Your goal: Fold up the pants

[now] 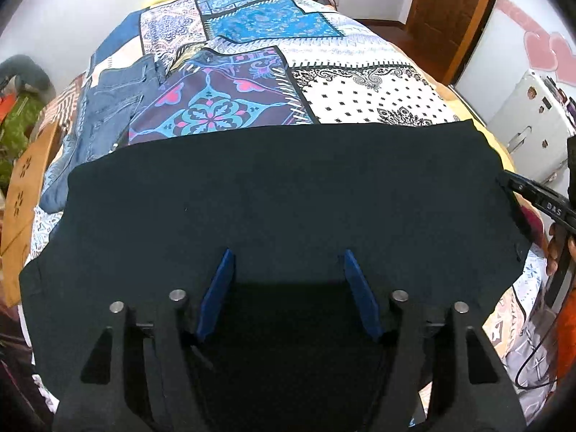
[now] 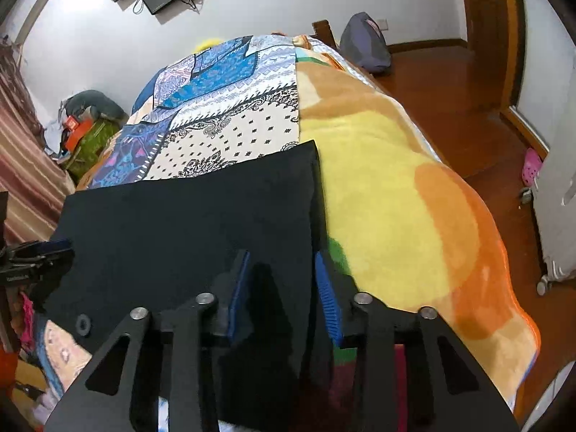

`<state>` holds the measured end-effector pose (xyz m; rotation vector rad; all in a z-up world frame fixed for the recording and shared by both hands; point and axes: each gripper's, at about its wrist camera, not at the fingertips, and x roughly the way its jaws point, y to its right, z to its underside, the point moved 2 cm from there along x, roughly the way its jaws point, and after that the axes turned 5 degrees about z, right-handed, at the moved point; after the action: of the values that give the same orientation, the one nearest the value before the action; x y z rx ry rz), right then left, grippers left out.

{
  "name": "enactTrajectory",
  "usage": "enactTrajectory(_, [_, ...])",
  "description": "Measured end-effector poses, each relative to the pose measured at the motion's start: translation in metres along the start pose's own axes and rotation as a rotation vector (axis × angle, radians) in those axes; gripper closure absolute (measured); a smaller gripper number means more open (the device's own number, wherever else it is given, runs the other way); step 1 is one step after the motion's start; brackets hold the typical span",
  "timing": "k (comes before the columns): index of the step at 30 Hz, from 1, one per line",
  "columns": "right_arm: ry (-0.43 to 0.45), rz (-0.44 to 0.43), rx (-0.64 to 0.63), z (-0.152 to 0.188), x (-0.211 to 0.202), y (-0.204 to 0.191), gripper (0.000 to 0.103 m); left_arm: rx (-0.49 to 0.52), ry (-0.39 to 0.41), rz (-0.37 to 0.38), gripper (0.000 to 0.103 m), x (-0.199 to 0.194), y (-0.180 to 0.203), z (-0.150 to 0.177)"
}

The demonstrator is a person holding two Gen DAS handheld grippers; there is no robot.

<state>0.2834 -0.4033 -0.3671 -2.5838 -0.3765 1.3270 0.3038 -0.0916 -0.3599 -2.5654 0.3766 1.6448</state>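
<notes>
The black pants [image 1: 280, 194] lie flat across the near part of the patchwork bedspread [image 1: 360, 86]. My left gripper [image 1: 286, 270] is open above the pants' near edge, with nothing between its blue pads. In the right wrist view the pants [image 2: 187, 230] reach to the right, and my right gripper [image 2: 282, 273] straddles their right edge with fabric between its blue pads, jaws partly closed. Whether they pinch the fabric is unclear. The right gripper also shows at the right edge of the left wrist view [image 1: 540, 201].
Folded blue jeans [image 1: 108, 108] lie on the bed at the far left. A yellow and orange fleece blanket [image 2: 396, 194] covers the bed's right side. A white suitcase [image 1: 532, 126] stands by the bed. A wooden chair [image 1: 25, 187] is at the left.
</notes>
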Motion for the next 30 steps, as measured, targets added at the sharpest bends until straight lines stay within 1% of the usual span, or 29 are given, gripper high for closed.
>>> enactTrajectory(3, [0.01, 0.004, -0.017, -0.002, 0.002, 0.0, 0.078, -0.007, 0.006, 0.007, 0.036, 0.003, -0.001, -0.001])
enactTrajectory(5, [0.02, 0.014, -0.033, -0.004, 0.004, -0.001, 0.087, -0.004, 0.009, 0.004, 0.035, 0.003, -0.001, -0.001])
enactTrajectory(6, [0.022, 0.016, -0.049, -0.005, 0.004, -0.003, 0.088, -0.002, 0.011, 0.002, 0.035, 0.003, 0.0, -0.001])
enactTrajectory(7, [0.023, 0.019, -0.058, -0.007, 0.007, -0.005, 0.093, 0.0, 0.012, -0.001, 0.035, 0.004, 0.0, -0.001])
enactTrajectory(8, [0.027, 0.024, -0.071, -0.007, 0.008, -0.007, 0.096, 0.002, 0.012, -0.003, 0.034, 0.003, 0.001, -0.001])
enactTrajectory(10, [0.035, 0.049, -0.116, -0.009, 0.009, -0.014, 0.097, 0.001, 0.012, -0.004, 0.034, 0.003, 0.001, -0.001])
enactTrajectory(13, [0.086, 0.094, -0.188, -0.015, -0.001, -0.023, 0.098, -0.008, 0.014, 0.0, 0.035, 0.002, 0.0, 0.0])
enactTrajectory(15, [0.147, 0.11, -0.202, -0.023, -0.016, -0.023, 0.098, -0.008, 0.016, -0.001, 0.035, 0.002, 0.0, 0.0])
enactTrajectory(17, [0.174, 0.104, -0.192, -0.031, -0.024, -0.021, 0.098, -0.006, 0.017, -0.004, 0.035, 0.002, 0.0, 0.0])
enactTrajectory(19, [0.14, 0.099, -0.182, -0.037, -0.019, -0.019, 0.098, -0.005, 0.015, -0.006, 0.035, 0.002, 0.001, 0.0])
enactTrajectory(20, [0.105, 0.107, -0.182, -0.039, -0.011, -0.016, 0.098, -0.006, 0.013, -0.007, 0.035, 0.002, 0.001, 0.0])
enactTrajectory(22, [0.057, 0.137, -0.201, -0.036, 0.005, -0.016, 0.096, -0.008, 0.009, -0.004, 0.035, 0.0, 0.002, -0.001])
enactTrajectory(24, [-0.017, 0.171, -0.219, -0.029, 0.023, -0.012, 0.093, -0.006, 0.014, 0.002, 0.035, -0.004, 0.003, -0.002])
enactTrajectory(26, [-0.006, 0.182, -0.215, -0.027, 0.019, -0.011, 0.082, 0.007, 0.028, 0.003, 0.035, -0.01, 0.005, -0.005])
enactTrajectory(28, [0.003, 0.219, -0.2, -0.028, 0.007, -0.008, 0.079, 0.02, 0.042, 0.006, 0.035, -0.015, 0.008, -0.009])
enactTrajectory(29, [0.013, 0.222, -0.186, -0.029, -0.001, -0.006, 0.078, 0.025, 0.049, 0.009, 0.035, -0.018, 0.01, -0.012])
enactTrajectory(30, [0.023, 0.207, -0.163, -0.029, -0.012, -0.004, 0.077, 0.029, 0.055, 0.015, 0.035, -0.019, 0.013, -0.015])
